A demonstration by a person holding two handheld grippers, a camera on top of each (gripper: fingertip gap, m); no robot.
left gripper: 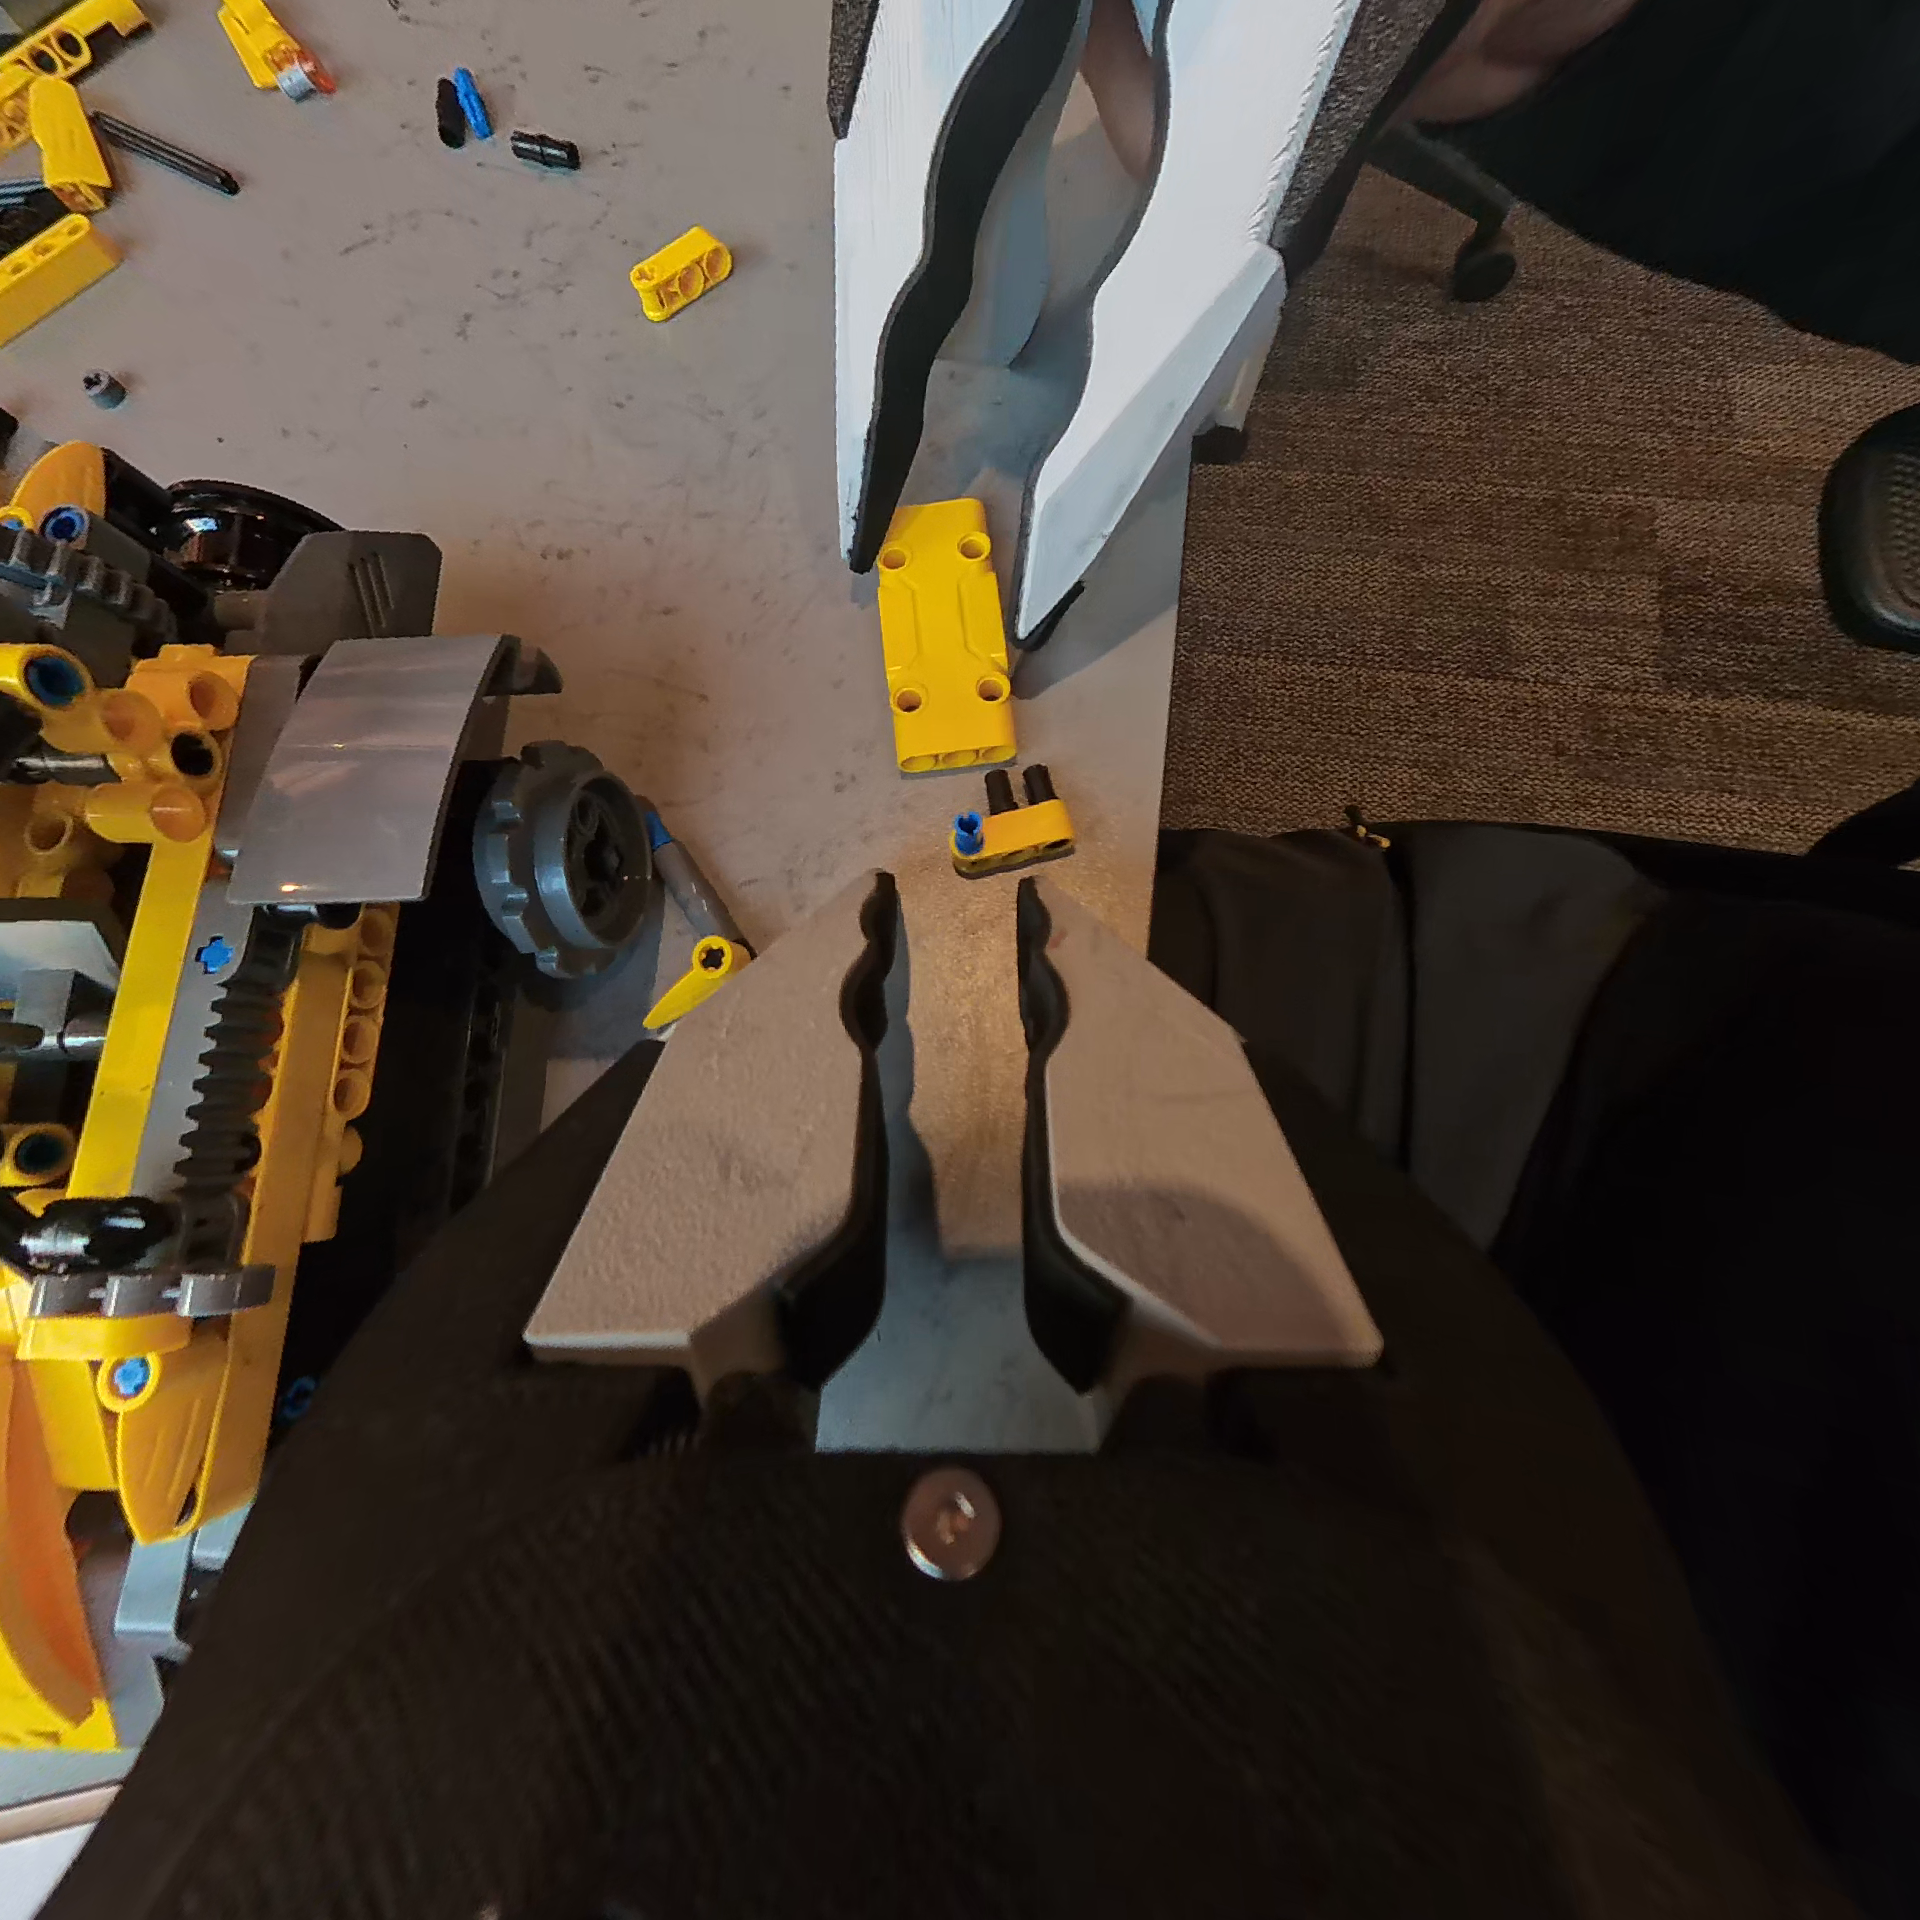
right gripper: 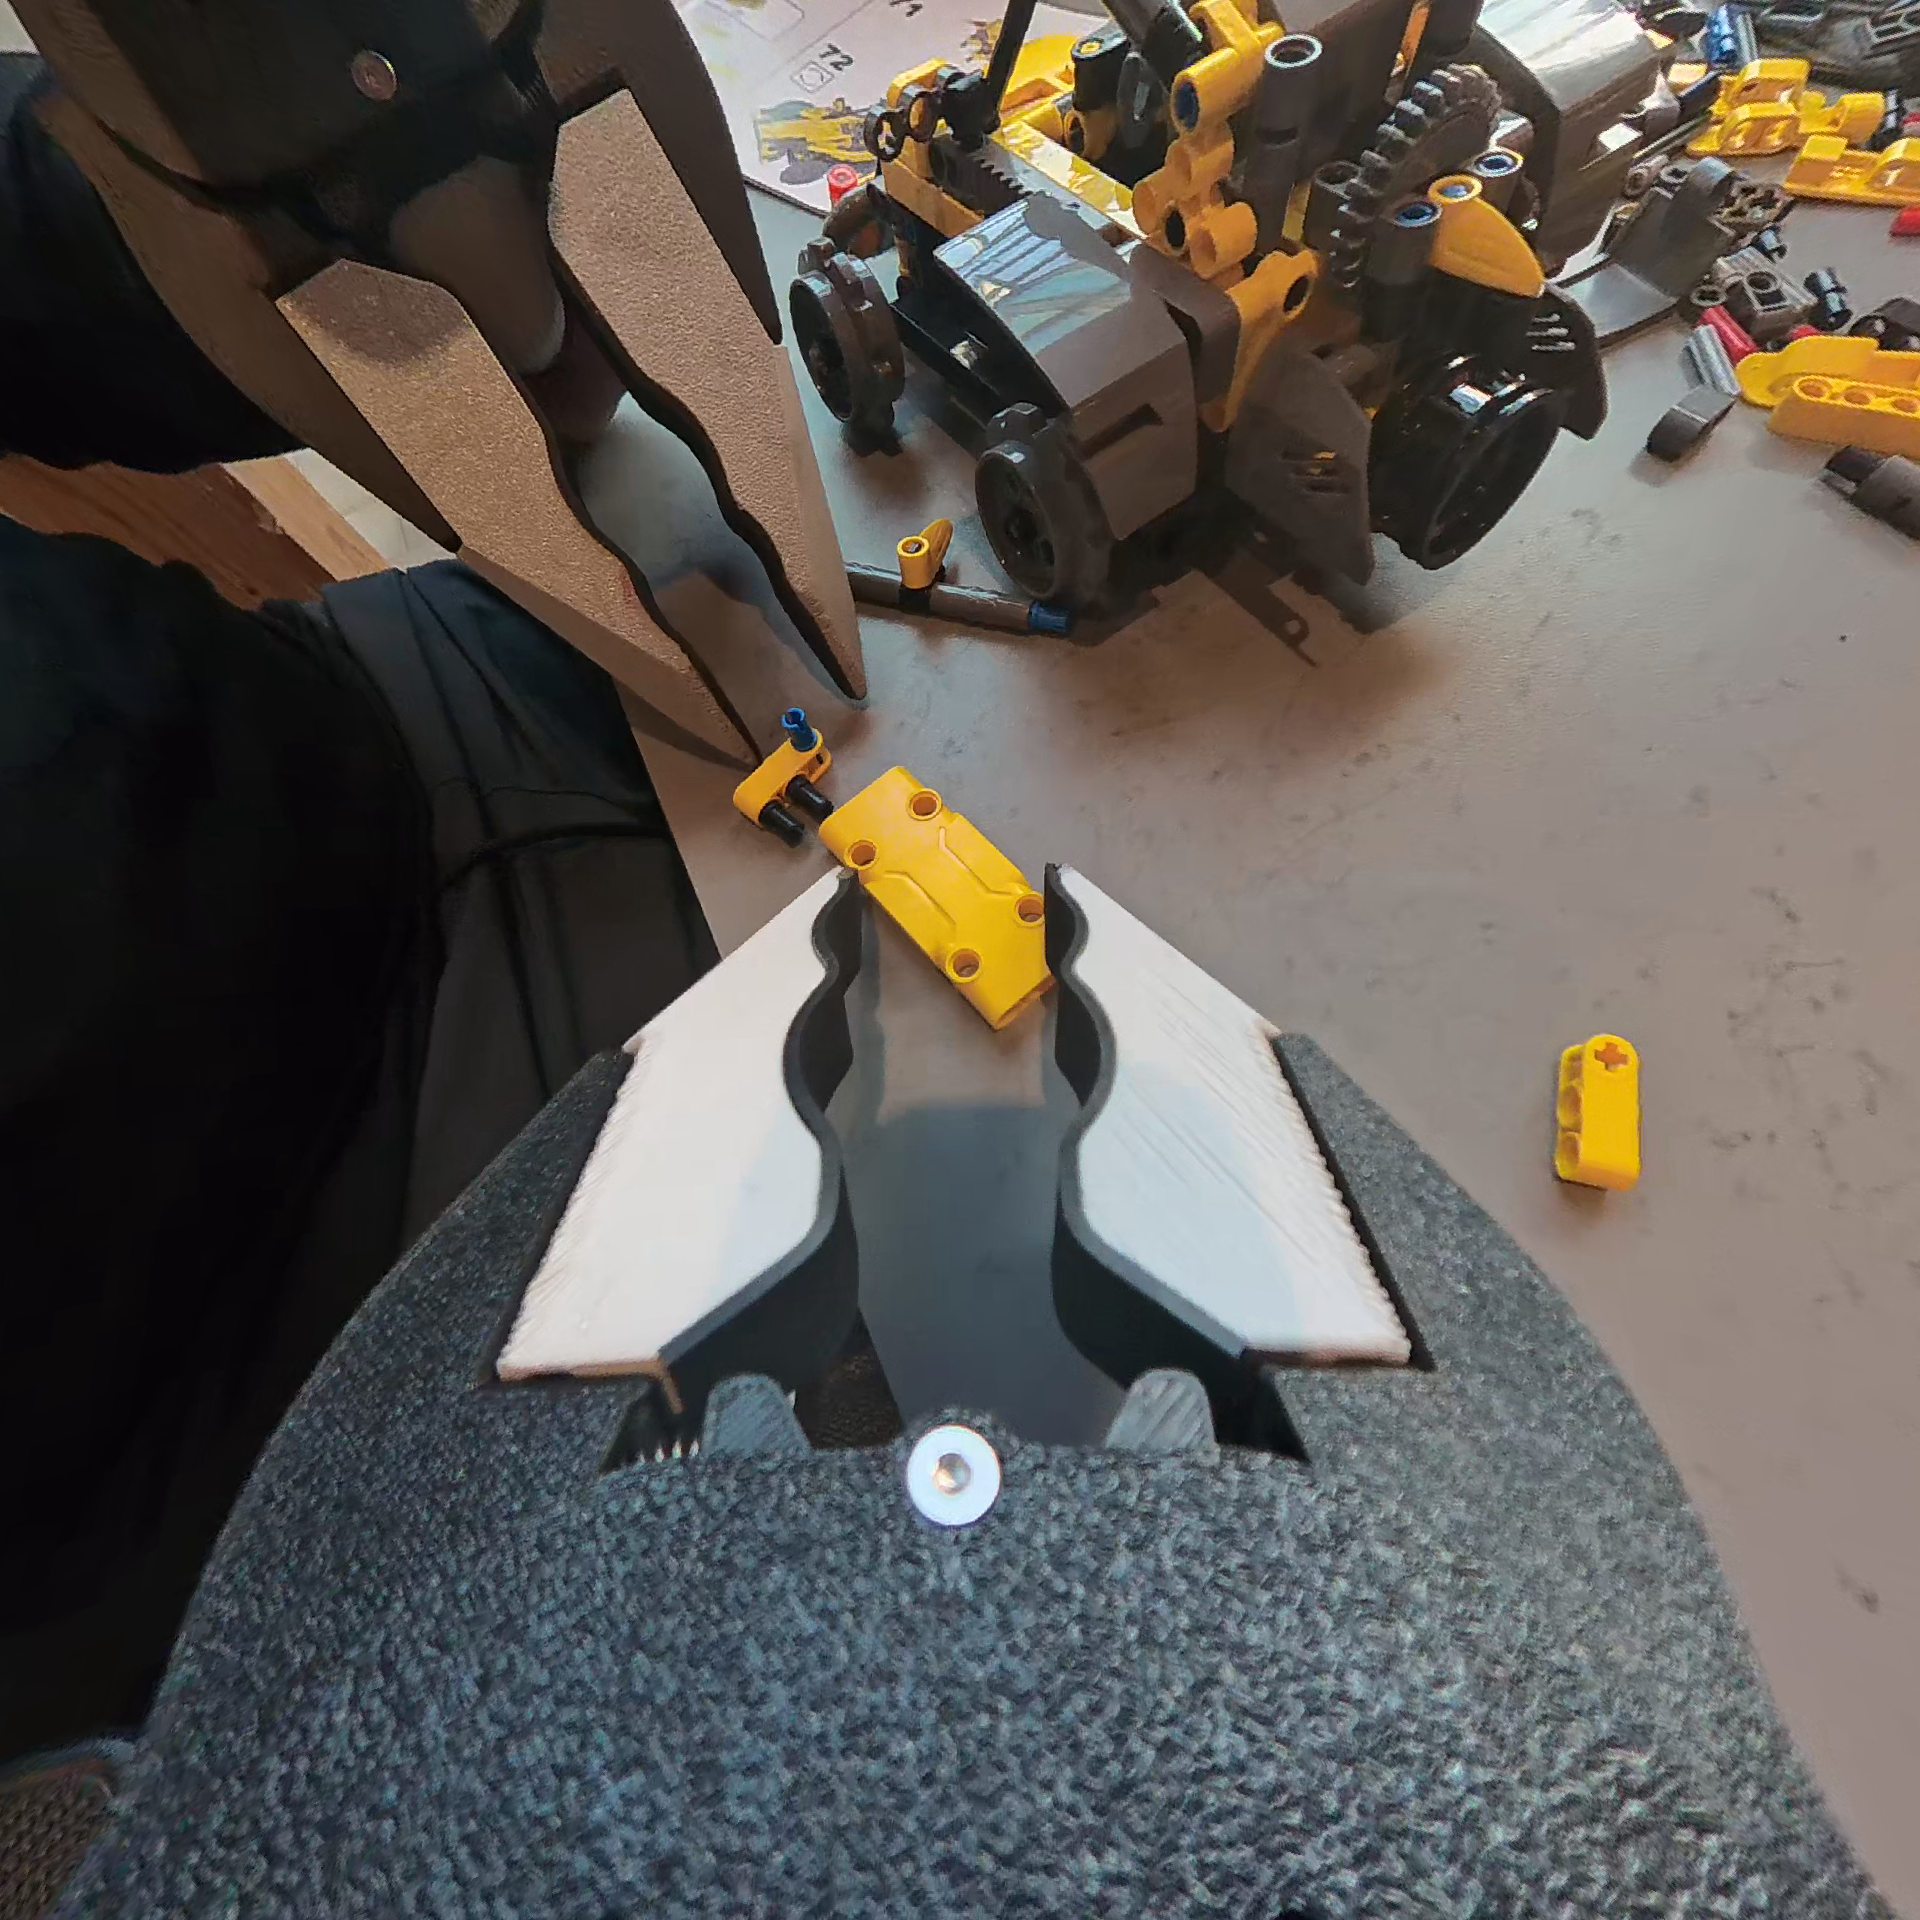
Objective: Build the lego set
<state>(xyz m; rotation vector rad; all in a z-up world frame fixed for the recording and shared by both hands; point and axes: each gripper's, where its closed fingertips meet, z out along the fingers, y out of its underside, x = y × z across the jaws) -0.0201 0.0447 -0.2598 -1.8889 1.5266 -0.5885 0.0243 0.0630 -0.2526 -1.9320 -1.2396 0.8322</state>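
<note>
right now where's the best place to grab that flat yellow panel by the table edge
Probably across its two long side walls, coming from above. The yellow panel lies flat on the table, so only its sides offer opposing faces. The right gripper already hangs open astride its near end. Stay clear of the far end, where a small yellow piece with pegs sits nearly touching.

Panel (right gripper: 940, 894) lies between connector (right gripper: 781, 779) and right gripper (right gripper: 951, 883).

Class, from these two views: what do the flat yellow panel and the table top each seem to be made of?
Yellow panel: apparently moulded plastic, given its glossy, uniform colour, round holes and crisp raised ridges. Table top: matt grey, scuffed and speckled; possibly laminate or painted board, though the pictures leave that open.
</note>
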